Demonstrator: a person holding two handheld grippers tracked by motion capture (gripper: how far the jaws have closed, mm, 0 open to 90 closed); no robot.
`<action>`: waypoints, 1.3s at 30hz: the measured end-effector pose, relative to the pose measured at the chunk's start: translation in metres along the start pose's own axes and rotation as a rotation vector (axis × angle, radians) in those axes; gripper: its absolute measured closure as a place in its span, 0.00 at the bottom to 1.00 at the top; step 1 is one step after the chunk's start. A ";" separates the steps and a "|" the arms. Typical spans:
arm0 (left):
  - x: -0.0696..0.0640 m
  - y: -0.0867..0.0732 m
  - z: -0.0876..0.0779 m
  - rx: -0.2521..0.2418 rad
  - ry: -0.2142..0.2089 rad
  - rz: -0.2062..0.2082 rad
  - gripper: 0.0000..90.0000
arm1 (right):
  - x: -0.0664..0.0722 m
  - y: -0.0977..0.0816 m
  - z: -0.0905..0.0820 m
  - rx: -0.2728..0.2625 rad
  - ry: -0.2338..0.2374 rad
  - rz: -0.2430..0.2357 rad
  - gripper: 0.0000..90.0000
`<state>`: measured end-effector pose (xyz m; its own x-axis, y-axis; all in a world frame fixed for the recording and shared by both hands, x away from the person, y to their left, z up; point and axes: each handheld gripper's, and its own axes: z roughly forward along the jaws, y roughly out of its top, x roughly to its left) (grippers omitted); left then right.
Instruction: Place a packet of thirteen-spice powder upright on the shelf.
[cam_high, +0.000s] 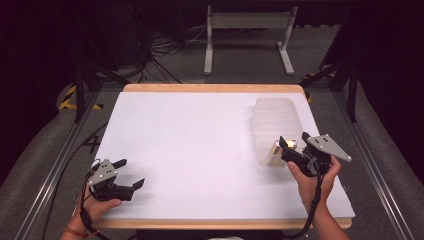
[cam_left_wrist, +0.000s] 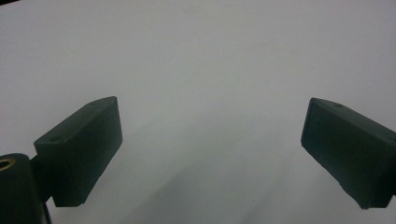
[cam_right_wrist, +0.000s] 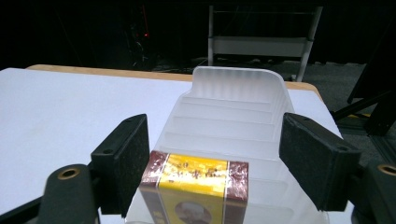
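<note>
Translucent plastic tray (cam_high: 272, 112) sits on the right side of the white table (cam_high: 190, 150), long axis running near to far. A small yellow-and-maroon box (cam_right_wrist: 196, 186) stands at the tray's near end; in the high view it shows at (cam_high: 283, 145), right at the right gripper (cam_high: 295, 142).

Right gripper (cam_right_wrist: 212, 163): jaws spread, one each side of the box. The left jaw looks close to or touching the box's side and there is a clear gap on the other side, so it is not pinching. I can't tell whether the box rests on the tray floor or on the rim.

Left gripper (cam_high: 131, 174): near left corner of the table, jaws wide apart, nothing between them. Its own view (cam_left_wrist: 210, 154) is just bare white surface.

Progress, my read: the box is at or in the tray, so either placement is basically done with release under way, or it's a pickup about to close. Can't call it from this alone. Rest of the tray is empty.

Surface: matte white top, wooden edge (cam_high: 210, 88) along the far side, no clutter. Room: dark, grey carpet, cables (cam_high: 165, 47) on the floor far left, a white metal frame (cam_high: 248, 30) beyond the table, black stand legs on either side.
</note>
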<state>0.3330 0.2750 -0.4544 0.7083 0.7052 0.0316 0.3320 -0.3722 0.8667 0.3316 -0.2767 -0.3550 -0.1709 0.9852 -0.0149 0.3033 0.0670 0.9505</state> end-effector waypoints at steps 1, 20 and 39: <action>0.000 0.000 0.000 0.002 -0.002 -0.004 0.06 | 0.000 0.000 0.000 0.002 0.001 -0.005 0.29; 0.003 0.005 -0.005 -0.047 0.046 -0.011 0.07 | -0.024 0.005 -0.015 -0.046 0.173 -0.263 0.22; 0.005 0.010 -0.002 -0.046 0.062 0.015 0.07 | -0.054 -0.030 -0.031 0.001 0.218 -0.360 0.16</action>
<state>0.3390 0.2756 -0.4444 0.6726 0.7363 0.0742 0.2916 -0.3559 0.8879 0.3024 -0.3364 -0.3735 -0.4603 0.8423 -0.2803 0.1885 0.4013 0.8963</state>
